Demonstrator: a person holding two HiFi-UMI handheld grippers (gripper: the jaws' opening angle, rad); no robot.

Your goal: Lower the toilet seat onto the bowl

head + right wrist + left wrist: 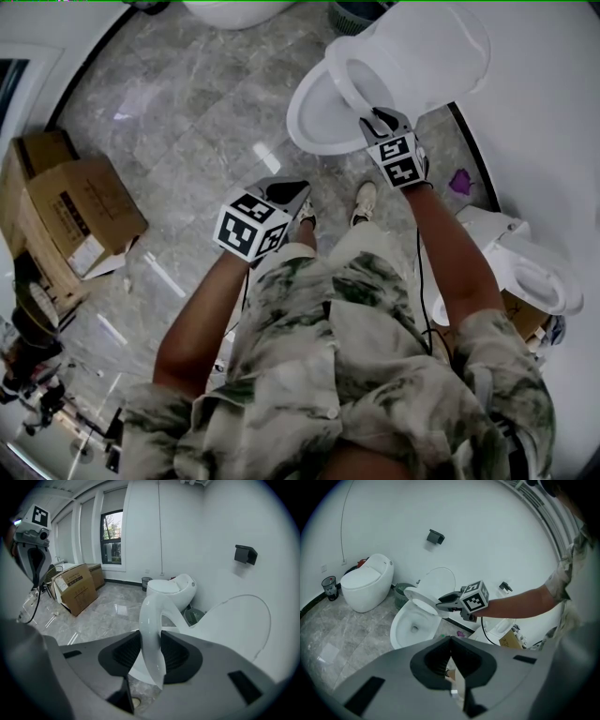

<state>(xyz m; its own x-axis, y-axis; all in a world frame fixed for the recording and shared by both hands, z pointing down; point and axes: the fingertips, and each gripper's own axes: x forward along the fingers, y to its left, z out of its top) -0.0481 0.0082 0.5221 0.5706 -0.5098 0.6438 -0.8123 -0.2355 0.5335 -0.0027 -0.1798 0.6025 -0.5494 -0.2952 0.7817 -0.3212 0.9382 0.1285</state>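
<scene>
My right claw [151, 649] is clamping on the rim of the seat [151, 616]: both pads are pressing the white edge from either side, at the centre of the right gripper view. The seat is standing tilted, partway between the lid [440, 581], which is leaning up against the wall, and the open bowl [405, 630] under it. In the head view this is all sitting in the upper right of the frame, with my right arm reaching up to it.

My left claw [451, 641] is hanging at mid-frame in the head view, well apart from the toilet. Its jaws are meeting at the tips and gripping nothing.

Further out, the left gripper view is showing a green basket [400, 595] just beside the bowl on its left, then a round toilet [368, 585] at the left of the frame. Cardboard boxes [80, 211] are sitting on the marble floor [197, 103] at the left edge of the head view. Another toilet [534, 267] is showing at the right edge, beside my right elbow.
</scene>
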